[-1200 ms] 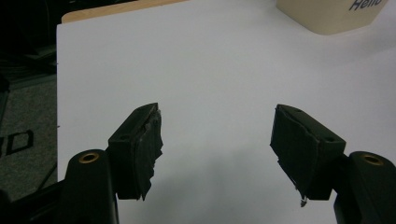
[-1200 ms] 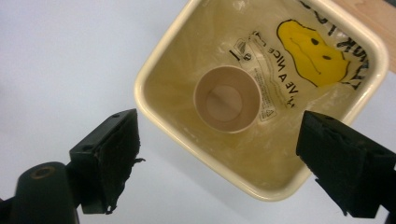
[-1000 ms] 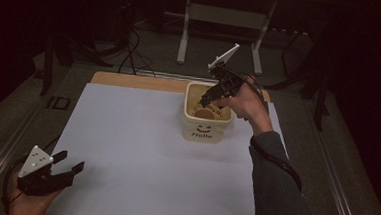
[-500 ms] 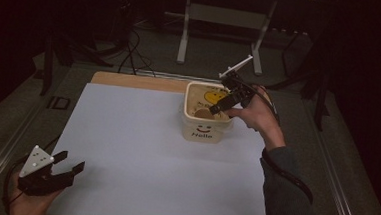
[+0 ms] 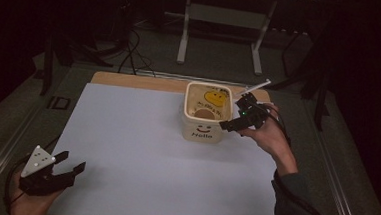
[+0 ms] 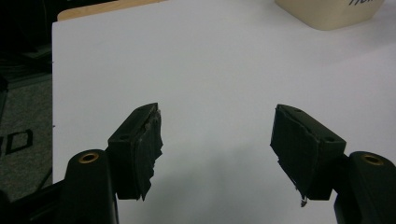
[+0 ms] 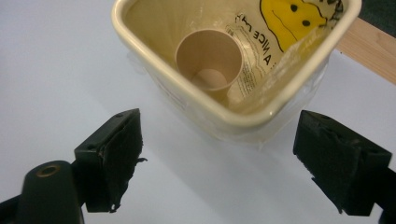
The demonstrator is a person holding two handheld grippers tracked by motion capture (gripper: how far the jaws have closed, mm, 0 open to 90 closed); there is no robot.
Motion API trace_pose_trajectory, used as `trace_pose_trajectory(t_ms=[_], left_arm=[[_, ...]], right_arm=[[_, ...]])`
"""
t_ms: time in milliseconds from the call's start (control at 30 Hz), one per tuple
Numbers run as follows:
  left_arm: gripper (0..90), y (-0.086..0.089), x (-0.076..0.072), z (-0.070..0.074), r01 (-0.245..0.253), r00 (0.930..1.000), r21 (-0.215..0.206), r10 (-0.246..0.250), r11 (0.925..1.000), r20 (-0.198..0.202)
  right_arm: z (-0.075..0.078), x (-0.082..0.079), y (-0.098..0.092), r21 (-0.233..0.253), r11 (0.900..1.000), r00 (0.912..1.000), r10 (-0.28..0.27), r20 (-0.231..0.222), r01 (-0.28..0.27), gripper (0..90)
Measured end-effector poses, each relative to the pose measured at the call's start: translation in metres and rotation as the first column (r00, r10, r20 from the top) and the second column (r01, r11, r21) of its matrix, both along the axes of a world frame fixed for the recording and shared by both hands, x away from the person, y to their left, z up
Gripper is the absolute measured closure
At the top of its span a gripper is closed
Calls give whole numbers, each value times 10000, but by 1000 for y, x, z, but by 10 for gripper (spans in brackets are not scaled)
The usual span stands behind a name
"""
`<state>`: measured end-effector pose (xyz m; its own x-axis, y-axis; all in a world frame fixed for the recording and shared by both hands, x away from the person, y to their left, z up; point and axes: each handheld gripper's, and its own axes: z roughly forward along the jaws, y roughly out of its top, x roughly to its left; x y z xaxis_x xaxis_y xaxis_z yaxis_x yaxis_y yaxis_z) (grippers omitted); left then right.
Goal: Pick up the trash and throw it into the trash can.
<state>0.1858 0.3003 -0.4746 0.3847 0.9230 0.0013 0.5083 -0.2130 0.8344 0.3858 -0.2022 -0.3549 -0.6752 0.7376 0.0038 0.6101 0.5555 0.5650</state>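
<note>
With your right claw (image 5: pixel 237 121) wide at the tub's (image 5: pixel 203 119) 3 o'clock wall, judged next: descend straight toward the cup (image 7: pixel 209 60), while the left claw (image 5: pixel 57 172) rests wide.

The cream plastic tub (image 7: pixel 187 88) looks smooth and glossy; the cup (image 7: pixel 208 58) inside looks matt brown paper; the white sheet (image 5: pixel 140 159) is matt.
</note>
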Motion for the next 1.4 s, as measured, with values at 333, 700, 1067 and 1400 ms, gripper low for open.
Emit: trace_pose_trajectory(t_ms=[333, 700, 1067, 1400], left_arm=[[333, 1, 0, 0, 2, 10000, -27, -2, 10000, 11], [333, 0, 0, 0, 12, 10000, -51, -12, 10000, -11], [333, -1, 1, 0, 38, 10000, -32, -38, 10000, 2], [332, -1, 1, 0, 60, 10000, -13, -60, 10000, 15]], right_arm=[[-33, -32, -26, 615, 9981, 9971, -13, 765, -34, 149], [-66, -63, -47, 1411, 9900, 9896, -173, 1425, -30, 149], [-88, -89, -68, 2210, 9752, 9769, -344, 2109, -134, 142], [-97, -98, -77, 2311, 9725, 9756, -216, 2186, -303, 136]])
